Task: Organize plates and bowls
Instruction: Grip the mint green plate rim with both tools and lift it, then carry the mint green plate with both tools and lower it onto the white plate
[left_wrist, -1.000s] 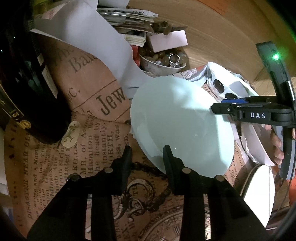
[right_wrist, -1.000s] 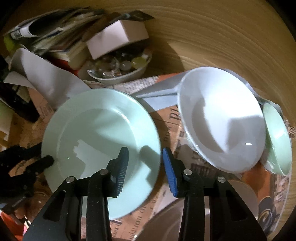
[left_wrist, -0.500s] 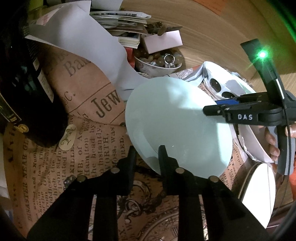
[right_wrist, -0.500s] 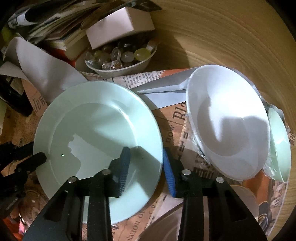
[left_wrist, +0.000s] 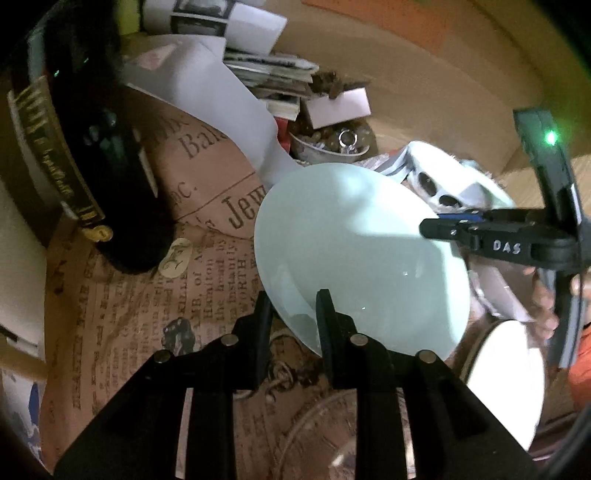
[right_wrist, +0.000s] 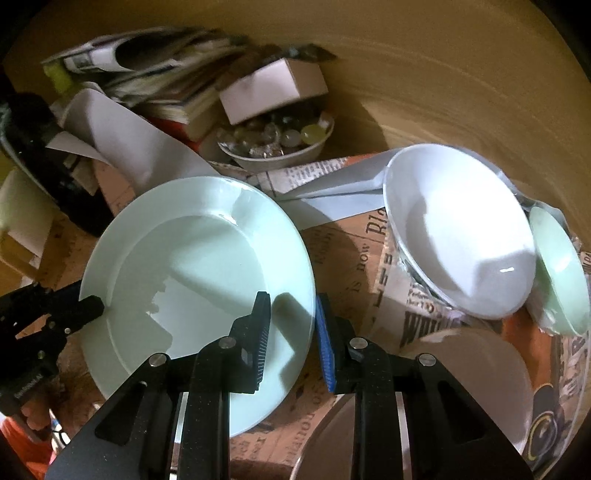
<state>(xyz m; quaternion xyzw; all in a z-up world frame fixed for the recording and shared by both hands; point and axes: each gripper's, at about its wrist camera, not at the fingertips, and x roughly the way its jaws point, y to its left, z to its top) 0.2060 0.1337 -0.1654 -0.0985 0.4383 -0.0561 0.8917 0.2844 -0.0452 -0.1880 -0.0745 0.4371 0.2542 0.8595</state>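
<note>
Left tool (left_wrist: 293, 308): jaws partly apart, astride the near rim of the pale green plate (left_wrist: 354, 251); whether they pinch it I cannot tell.
Right tool (right_wrist: 291, 328): jaws partly apart, astride the opposite rim.
Plate: tilted above the newspaper-covered worktop (left_wrist: 147, 332).
White bowl (right_wrist: 458, 229): tilted, beside a small green bowl (right_wrist: 561, 269).

1. The black two-finger left gripper (left_wrist: 293, 310) is reaching forward, its jaws standing narrowly apart across a rim edge, one finger on each side.
2. The black right gripper with blue finger pads (right_wrist: 291, 325) is holding its jaws likewise, a narrow gap straddling an edge.
3. The two grippers are facing each other from opposite sides.
4. The person's bare right hand (left_wrist: 545, 306) is wrapping the handle.
</note>
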